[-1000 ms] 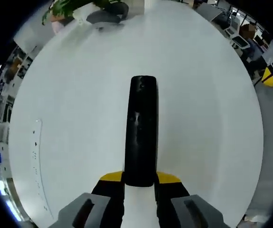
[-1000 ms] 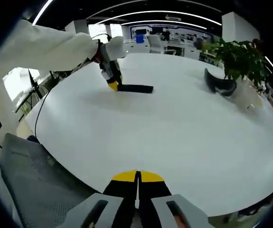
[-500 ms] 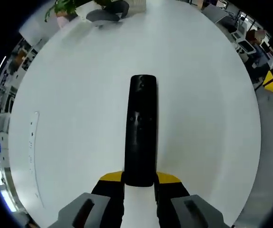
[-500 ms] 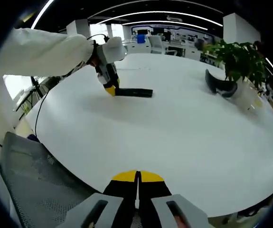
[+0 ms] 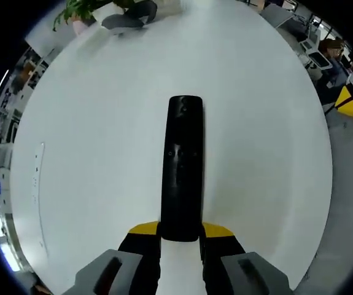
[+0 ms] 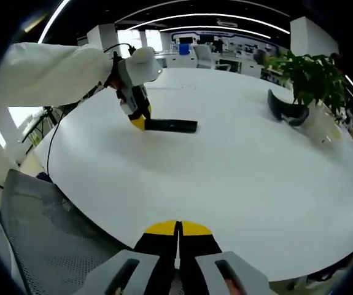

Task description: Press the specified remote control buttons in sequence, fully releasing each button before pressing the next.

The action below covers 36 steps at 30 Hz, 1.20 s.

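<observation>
pointing straight ahead, remote (image 5: pixel 183 169) (held lengthwise) in left claw (image 5: pixel 180 236).

Left gripper (image 5: pixel 180 236) points forward along the tabletop, its two yellow-tipped jaws set apart with the near end of the black remote (image 5: pixel 182 166) clamped between them; in the right gripper view that same gripper (image 6: pixel 140 121) tilts down from the upper left, carried by a hand in a white glove (image 6: pixel 140 64) at the end of a white sleeve (image 6: pixel 47 74) stretched across from the left; right gripper (image 6: pixel 178 230) sits low and level, jaws pressed together with nothing between them.
</observation>
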Each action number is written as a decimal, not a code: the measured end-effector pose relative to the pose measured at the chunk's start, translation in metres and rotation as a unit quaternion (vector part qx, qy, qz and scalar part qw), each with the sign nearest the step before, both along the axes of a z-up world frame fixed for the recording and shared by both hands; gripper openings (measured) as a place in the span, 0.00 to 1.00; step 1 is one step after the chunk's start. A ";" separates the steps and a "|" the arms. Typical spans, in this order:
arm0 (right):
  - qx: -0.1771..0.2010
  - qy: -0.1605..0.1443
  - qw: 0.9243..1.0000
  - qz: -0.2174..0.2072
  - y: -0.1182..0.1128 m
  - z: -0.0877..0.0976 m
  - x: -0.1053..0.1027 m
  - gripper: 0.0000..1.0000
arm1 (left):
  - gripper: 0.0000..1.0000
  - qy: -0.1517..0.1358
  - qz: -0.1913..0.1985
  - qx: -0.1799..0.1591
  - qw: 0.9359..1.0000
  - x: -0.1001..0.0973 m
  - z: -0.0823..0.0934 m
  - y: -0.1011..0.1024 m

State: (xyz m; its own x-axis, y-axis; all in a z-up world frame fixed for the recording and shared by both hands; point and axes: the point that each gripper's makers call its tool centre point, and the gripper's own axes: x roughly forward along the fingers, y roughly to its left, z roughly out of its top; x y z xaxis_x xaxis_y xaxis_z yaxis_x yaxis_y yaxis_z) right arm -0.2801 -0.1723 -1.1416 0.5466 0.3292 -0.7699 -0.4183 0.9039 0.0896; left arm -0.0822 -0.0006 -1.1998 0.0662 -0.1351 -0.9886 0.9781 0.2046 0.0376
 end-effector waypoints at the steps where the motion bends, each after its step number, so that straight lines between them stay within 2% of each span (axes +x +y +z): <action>1: 0.000 0.000 1.000 0.001 0.000 0.000 0.000 0.00 | 0.23 0.000 0.003 0.000 1.000 -0.002 0.000 0.000; 26: -0.006 0.012 1.000 0.009 0.003 -0.004 -0.003 0.00 | 0.23 -0.004 0.014 -0.008 1.000 -0.050 0.000 -0.004; 36: -0.003 0.011 1.000 0.010 0.004 -0.003 -0.003 0.00 | 0.23 -0.006 0.022 -0.025 0.999 -0.073 0.001 -0.007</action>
State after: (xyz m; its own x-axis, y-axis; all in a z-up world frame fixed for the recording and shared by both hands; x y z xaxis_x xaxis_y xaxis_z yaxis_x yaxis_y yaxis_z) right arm -0.2828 -0.1682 -1.1444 0.5232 0.3352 -0.7836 -0.4349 0.8957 0.0927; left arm -0.1552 -0.0081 -1.1991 0.0855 -0.1808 -0.9798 0.9678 0.2488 0.0385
